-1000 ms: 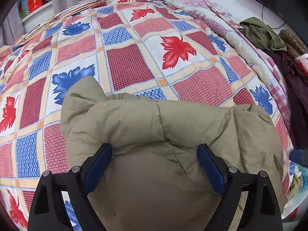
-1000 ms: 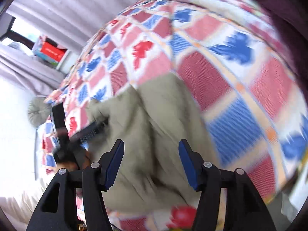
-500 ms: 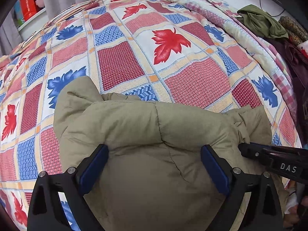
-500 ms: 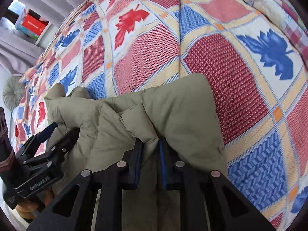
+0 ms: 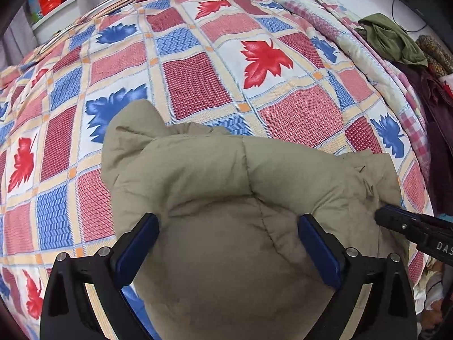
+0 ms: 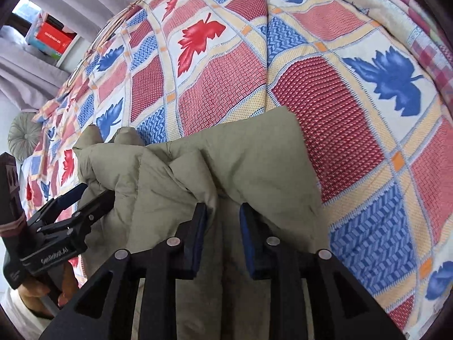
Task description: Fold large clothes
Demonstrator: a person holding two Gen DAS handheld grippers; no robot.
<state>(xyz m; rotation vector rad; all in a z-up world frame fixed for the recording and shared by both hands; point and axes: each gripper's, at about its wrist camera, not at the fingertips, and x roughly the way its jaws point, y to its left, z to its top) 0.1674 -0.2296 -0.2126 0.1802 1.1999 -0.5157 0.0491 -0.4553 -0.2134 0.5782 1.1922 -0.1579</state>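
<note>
While the olive padded jacket (image 5: pixel 226 212) lies bunched on the leaf-patterned quilt (image 5: pixel 198 85), puffy and creased, its bulk sits between and ahead of both tools. Half a second ago the right gripper (image 6: pixel 222 223) pinched a fold; now its jaws are opening, the fold between them no longer pressed. The left gripper (image 5: pixel 229 240) stands wide open astride the jacket, slightly wider than before. Its body reads "GenRobot.AI"; the right one shows "DAS".
</note>
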